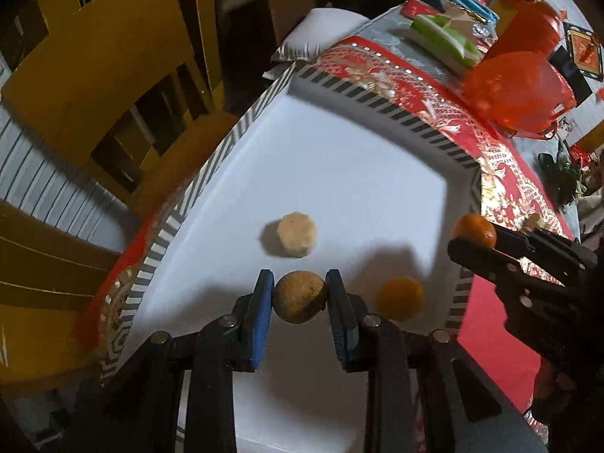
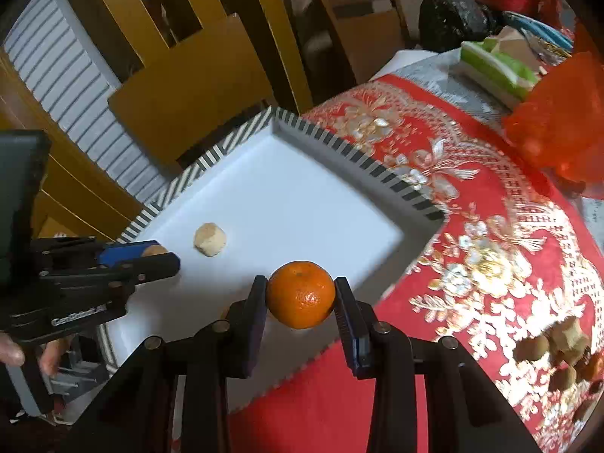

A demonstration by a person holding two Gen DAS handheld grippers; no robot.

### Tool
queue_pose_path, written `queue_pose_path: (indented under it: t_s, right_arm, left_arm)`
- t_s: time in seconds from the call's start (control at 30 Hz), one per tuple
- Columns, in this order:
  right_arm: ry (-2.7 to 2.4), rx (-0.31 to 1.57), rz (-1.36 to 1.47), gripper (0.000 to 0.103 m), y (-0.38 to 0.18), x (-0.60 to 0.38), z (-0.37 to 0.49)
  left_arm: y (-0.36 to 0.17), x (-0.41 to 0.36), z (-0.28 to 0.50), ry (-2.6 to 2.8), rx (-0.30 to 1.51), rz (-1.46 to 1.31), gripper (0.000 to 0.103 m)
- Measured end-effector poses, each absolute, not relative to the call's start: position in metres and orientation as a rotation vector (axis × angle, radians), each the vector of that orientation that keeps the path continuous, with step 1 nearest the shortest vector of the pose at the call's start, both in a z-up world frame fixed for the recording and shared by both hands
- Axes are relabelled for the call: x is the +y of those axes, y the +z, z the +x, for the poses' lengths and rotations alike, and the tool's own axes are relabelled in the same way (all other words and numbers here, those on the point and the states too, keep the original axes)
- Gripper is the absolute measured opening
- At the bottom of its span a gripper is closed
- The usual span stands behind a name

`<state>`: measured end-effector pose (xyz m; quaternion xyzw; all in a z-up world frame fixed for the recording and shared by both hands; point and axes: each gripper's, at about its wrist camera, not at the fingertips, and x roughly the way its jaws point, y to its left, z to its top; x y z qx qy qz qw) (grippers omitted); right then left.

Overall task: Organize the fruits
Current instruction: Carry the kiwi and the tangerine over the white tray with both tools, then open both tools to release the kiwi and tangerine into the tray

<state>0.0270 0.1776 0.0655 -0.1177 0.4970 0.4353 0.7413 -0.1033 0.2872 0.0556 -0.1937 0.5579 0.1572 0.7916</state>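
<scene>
left wrist: steep look down, close over white tray [image 1: 339, 158], chairs at 10 o'clock
right wrist: close, angled down, tray [image 2: 287, 188] toward 11 o'clock
shared: tray, red tablecloth [image 2: 472, 196]

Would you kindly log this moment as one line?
left tool: holds brown round fruit | right tool: holds orange mandarin | both over white striped-rim tray

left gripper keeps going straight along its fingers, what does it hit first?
Probably the bare white floor of the tray: the left gripper, shut on a brownish fruit, points steeply down over it. The pale fruit lies further ahead; depth unclear.
</scene>
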Motion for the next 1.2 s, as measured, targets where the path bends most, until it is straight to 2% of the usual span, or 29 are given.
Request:
queue_pose_path:
  t_s: [0.47,0.7,0.77,0.8,0.83,1.0,1.2]
  right_arm:
    - [0.966,1.123,-0.297,0.038,0.042,0.208,0.021]
    - [0.974,1.128,-0.27,0.043,0.042,0.206,0.019]
    - [0.981,1.133,-0.244,0.053,0.043,0.203,0.019]
    - [0.983,1.13,-0.233,0.061,0.044,0.201,0.019]
    - [0.988,1.124,-0.215,0.064,0.046,0.198,0.019]
    - [0.978,1.101,-0.173,0.065,0.06,0.182,0.018]
    - [0.947,1.051,-0.127,0.072,0.082,0.146,0.018]
  left_arm:
    - [0.036,0.281,-0.105,0.302,1.24,-0.429,0.027]
    - [0.031,0.281,-0.105,0.314,1.251,-0.443,0.028]
    - [0.03,0.282,-0.105,0.318,1.256,-0.454,0.033]
    - [0.029,0.282,-0.106,0.324,1.259,-0.462,0.04]
    - [0.028,0.282,-0.106,0.327,1.259,-0.467,0.048]
    - [0.035,0.283,-0.109,0.348,1.241,-0.488,0.063]
    - [0.062,0.269,-0.107,0.35,1.188,-0.443,0.071]
